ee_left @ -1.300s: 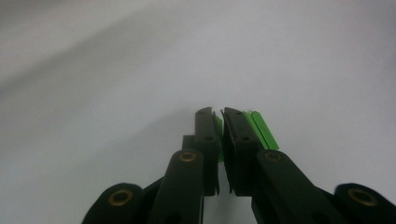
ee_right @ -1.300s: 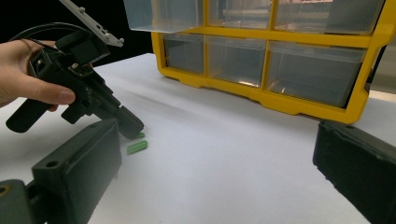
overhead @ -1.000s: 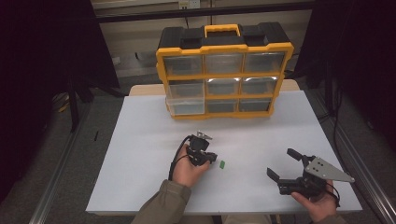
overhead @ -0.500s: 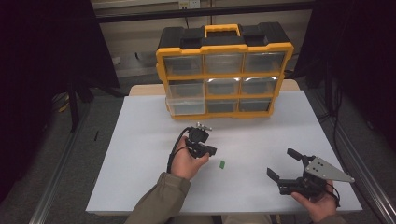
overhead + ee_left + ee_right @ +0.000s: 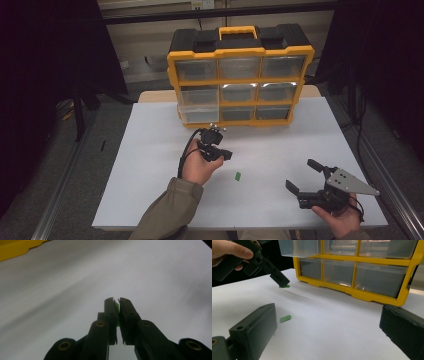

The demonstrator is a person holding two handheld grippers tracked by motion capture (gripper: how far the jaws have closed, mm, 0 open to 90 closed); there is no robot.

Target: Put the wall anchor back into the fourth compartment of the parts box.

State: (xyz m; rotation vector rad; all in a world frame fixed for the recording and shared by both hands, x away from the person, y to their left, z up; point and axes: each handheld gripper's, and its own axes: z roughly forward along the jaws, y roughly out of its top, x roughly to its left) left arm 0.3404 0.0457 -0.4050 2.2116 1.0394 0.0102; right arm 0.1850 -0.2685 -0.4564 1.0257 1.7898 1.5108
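Lifted, left hand-held gripper pinches green piece between its tips.

No lettering, label, brand mark or number can be read on anything here, in any of the views.

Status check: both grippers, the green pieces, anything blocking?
Left gripper shut on green piece, off the table. Right gripper open, empty. Second green piece loose on white table. Nothing between grippers and organizer.
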